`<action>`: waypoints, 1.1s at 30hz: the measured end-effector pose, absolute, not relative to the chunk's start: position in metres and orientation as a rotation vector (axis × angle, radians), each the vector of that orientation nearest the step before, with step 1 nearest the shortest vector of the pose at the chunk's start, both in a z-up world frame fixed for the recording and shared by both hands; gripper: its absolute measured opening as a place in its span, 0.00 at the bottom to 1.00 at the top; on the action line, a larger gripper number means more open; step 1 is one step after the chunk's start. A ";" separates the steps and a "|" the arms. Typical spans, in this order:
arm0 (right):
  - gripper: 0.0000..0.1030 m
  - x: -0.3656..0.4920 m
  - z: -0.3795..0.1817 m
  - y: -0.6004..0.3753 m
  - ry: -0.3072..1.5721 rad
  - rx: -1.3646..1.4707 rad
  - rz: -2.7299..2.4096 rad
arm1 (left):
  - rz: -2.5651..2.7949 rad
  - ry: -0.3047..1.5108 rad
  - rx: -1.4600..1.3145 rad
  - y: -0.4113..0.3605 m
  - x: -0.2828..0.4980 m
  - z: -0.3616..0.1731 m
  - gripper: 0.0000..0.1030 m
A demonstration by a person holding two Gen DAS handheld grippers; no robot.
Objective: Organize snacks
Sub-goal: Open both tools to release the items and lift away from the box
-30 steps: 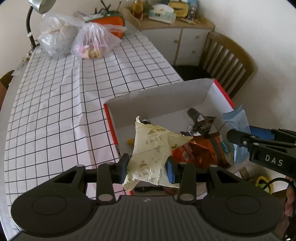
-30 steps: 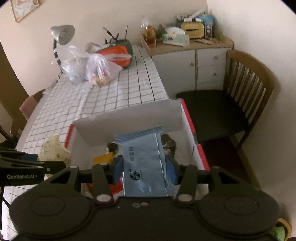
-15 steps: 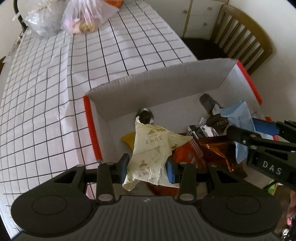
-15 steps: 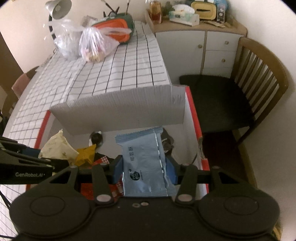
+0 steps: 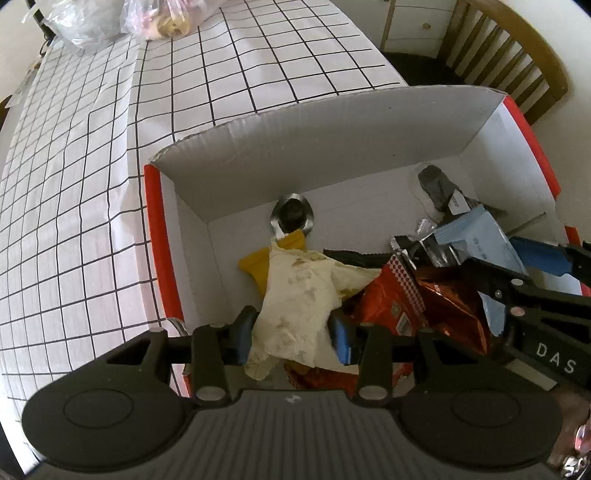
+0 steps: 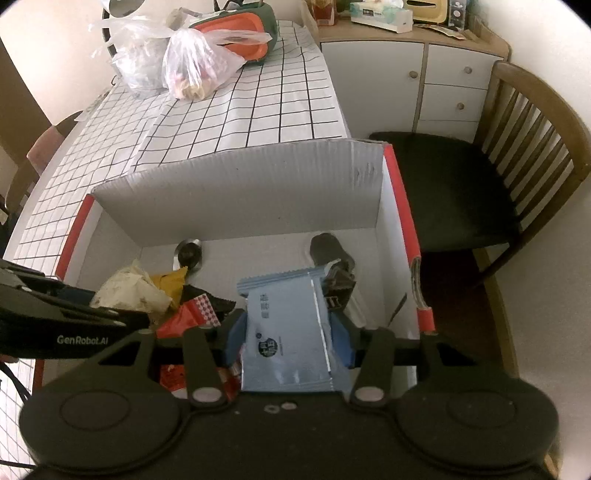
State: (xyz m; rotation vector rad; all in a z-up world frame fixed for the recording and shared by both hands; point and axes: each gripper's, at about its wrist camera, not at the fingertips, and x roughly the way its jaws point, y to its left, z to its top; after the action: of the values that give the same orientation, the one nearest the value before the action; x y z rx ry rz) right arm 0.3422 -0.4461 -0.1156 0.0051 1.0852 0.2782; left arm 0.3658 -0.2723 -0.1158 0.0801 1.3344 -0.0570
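A white cardboard box with red edges (image 5: 152,225) (image 6: 400,206) sits on the checked tablecloth. My left gripper (image 5: 293,338) is shut on a cream snack packet (image 5: 299,302) and holds it over the box's left part. My right gripper (image 6: 286,338) is shut on a light blue snack packet (image 6: 286,332) over the box's right part; it also shows in the left wrist view (image 5: 476,240). In the box lie an orange-red foil bag (image 5: 421,302), a yellow packet (image 5: 258,264), a dark packet (image 6: 332,254) and a small silver foil item (image 5: 291,218).
Two plastic bags (image 6: 184,70) and an orange-and-green container (image 6: 236,26) stand at the table's far end. A wooden chair (image 6: 517,155) stands right of the box. A white cabinet (image 6: 424,74) with clutter on top is behind it.
Both grippers moved forward and down toward the box, each still holding its packet. The box now fills more of both views.
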 end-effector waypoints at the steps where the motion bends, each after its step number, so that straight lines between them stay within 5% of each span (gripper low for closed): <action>1: 0.48 0.341 -0.115 -0.447 1.083 0.005 0.280 | -0.058 1.333 0.076 -0.272 0.366 -0.116 0.48; 3: 0.49 0.339 -0.115 -0.448 1.081 0.002 0.282 | -0.056 1.325 0.061 -0.270 0.364 -0.114 0.56; 17: 0.78 0.308 -0.092 -0.457 1.000 0.018 0.285 | -0.050 1.238 0.027 -0.268 0.331 -0.088 0.61; 33: 0.88 0.246 -0.030 -0.457 0.788 0.079 0.324 | -0.133 1.045 0.019 -0.260 0.271 -0.035 0.75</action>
State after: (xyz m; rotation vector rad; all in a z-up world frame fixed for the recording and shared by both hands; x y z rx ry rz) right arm 0.2462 -0.4569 -0.0302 0.0794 0.7883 0.3245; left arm 0.2713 -0.2603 -0.0351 0.0187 1.0453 -0.1327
